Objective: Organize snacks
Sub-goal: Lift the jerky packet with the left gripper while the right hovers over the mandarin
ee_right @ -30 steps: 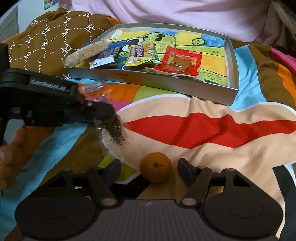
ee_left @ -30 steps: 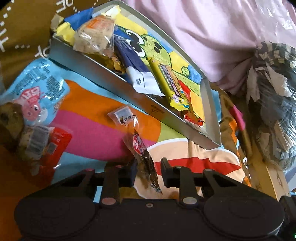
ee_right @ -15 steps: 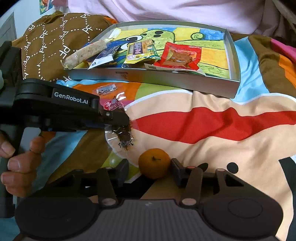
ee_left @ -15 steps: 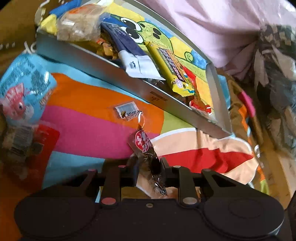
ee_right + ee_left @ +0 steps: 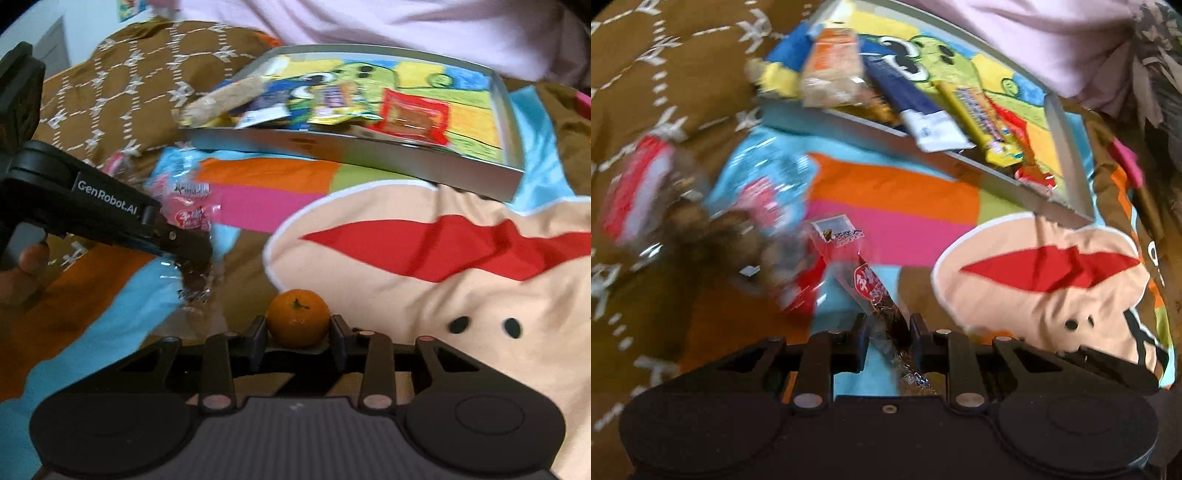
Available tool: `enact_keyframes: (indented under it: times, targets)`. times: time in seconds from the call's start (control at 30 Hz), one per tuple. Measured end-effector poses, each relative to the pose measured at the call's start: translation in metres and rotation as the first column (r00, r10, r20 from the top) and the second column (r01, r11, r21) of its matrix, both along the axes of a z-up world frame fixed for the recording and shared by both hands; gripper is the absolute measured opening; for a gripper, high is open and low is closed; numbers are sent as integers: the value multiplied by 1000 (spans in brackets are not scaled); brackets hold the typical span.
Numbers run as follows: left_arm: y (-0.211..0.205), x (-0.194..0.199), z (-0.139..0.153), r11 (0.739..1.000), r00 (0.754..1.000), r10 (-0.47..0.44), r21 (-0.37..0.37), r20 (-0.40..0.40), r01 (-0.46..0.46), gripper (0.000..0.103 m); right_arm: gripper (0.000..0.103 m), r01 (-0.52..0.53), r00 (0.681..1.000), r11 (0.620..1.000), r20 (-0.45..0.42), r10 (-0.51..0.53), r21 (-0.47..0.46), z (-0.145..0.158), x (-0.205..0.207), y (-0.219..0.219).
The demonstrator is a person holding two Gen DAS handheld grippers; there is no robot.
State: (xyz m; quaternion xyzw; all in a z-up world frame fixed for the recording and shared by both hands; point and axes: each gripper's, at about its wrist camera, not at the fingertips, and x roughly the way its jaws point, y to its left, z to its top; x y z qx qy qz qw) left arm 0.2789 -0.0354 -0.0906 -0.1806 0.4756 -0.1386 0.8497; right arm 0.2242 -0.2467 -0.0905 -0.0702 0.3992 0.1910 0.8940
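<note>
My left gripper (image 5: 888, 325) is shut on a clear snack packet (image 5: 871, 288) with a red label and dark contents, held just above the blanket. From the right wrist view the left gripper (image 5: 192, 254) is at the left, the snack packet (image 5: 195, 280) hanging from its tips. My right gripper (image 5: 298, 332) is shut on a small orange (image 5: 298, 317) that rests on the blanket. Beyond both lies the grey tray (image 5: 369, 151) with a cartoon lining. It holds a cereal bar (image 5: 831, 70), a dark blue packet (image 5: 905, 96), a yellow packet (image 5: 982, 118) and a red packet (image 5: 415, 114).
A light blue bag (image 5: 764, 177) with a pink figure and blurred red packets (image 5: 631, 188) lie left of the tray (image 5: 1071, 166). A brown patterned cushion (image 5: 129, 74) sits at the back left, pink cloth (image 5: 406, 22) behind the tray. A person's hand (image 5: 22, 269) holds the left gripper's handle.
The left gripper closed on the snack packet and lifted it off the blanket. The right gripper's fingers closed in from both sides onto the orange.
</note>
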Motion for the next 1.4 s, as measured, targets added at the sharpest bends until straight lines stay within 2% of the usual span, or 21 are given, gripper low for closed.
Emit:
enact_keyframes:
  times: [0.1,0.27,0.37,0.57,0.63,0.7,0.8,0.9,1.03,1.13,1.3,1.33,1.4]
  targets:
    - [9,-20,6,999,1000,-24,26,-7,24,25,41,-53,999,999,8,53,-4,1,-9,13]
    - [14,-56,15,987,997,-83,134,-11,84,25,41,-130,991,991,19,130,-22,6,-28,31]
    - [19,-64,15,985,996,-85,147,-20,87,26,44,-150,988,988,30,151,-39,7,-36,38]
    - [8,-59,12,989,998,-65,131,6,64,27,54,-147,989,988,27,149,-42,4,-40,41]
    - [3,-58,9,989,998,-62,138,2,61,29,59,-138,990,990,25,139,-39,2,-39,38]
    - [1,-55,3,988,999,-50,147,-19,53,31,70,-120,992,992,27,121,-31,1,-35,35]
    - [0,-52,-3,991,999,-34,129,-30,37,31,80,-102,995,995,21,102,-20,-3,-29,32]
    - [-1,-50,-3,993,999,-19,118,-29,22,31,85,-97,995,995,13,97,-18,-7,-24,32]
    - [-2,-51,-3,992,999,-11,122,-36,15,24,85,-84,996,996,9,84,-4,-7,-21,31]
    - [-3,-53,-3,994,999,-8,109,-43,12,23,79,-78,997,997,-2,78,5,-6,-20,32]
    - [-10,-55,-2,993,998,-49,109,-29,52,22,59,-103,995,995,-11,103,-5,-5,-23,38]
    - [-11,-55,-2,992,998,-58,109,-22,60,17,56,-110,994,994,-8,110,-7,-4,-24,39]
    - [-13,-56,0,993,997,-73,92,-13,74,15,50,-116,993,993,2,116,-21,-4,-25,42]
